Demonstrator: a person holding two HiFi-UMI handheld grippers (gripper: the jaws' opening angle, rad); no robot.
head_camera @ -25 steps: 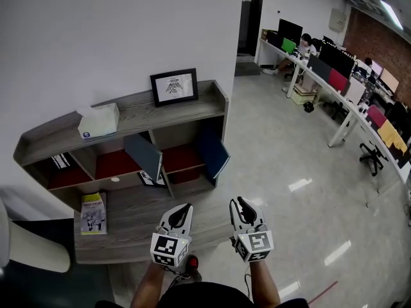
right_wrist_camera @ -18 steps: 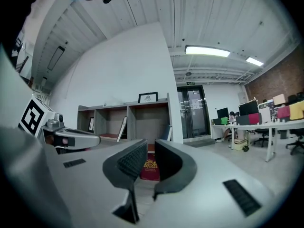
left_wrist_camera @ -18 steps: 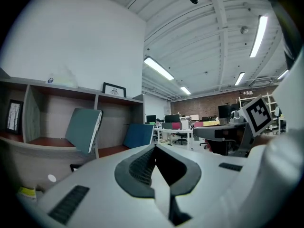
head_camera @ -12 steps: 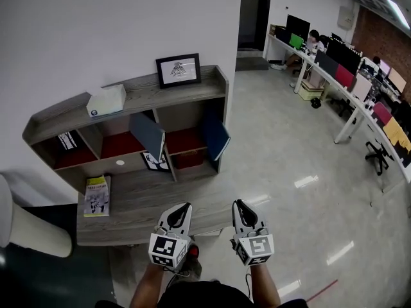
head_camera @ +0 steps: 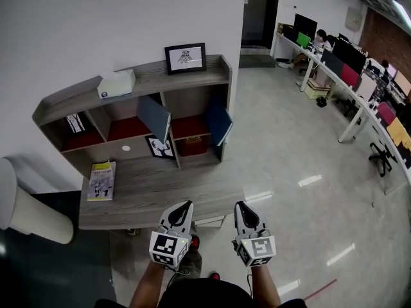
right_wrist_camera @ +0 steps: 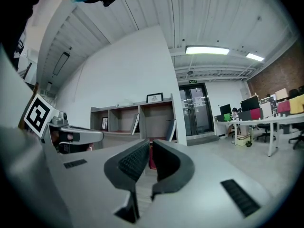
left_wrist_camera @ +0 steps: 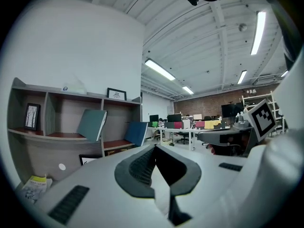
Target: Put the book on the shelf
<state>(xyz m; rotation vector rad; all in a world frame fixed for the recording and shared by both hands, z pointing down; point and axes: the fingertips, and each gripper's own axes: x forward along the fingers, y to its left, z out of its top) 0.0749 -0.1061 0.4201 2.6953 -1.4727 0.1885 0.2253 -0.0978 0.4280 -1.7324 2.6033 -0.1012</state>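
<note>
The book point(head_camera: 103, 180) lies flat on the shelf's point(head_camera: 70, 102) low front ledge, at the ledge's left end, cover up. It is well apart from both grippers, which hang side by side off the ledge's front edge, towards its right half.

The left gripper point(head_camera: 187, 205) has its fingers pressed together with nothing between them. In its own view the book point(left_wrist_camera: 34, 188) shows low at the left edge, far from the jaws.

The right gripper point(head_camera: 239, 205) has just been closing. Its fingers stand almost together with only a thin slit between them, and they hold nothing.

On the shelf's top board stand a framed picture point(head_camera: 185, 58) and a tissue box point(head_camera: 116, 84).
</note>
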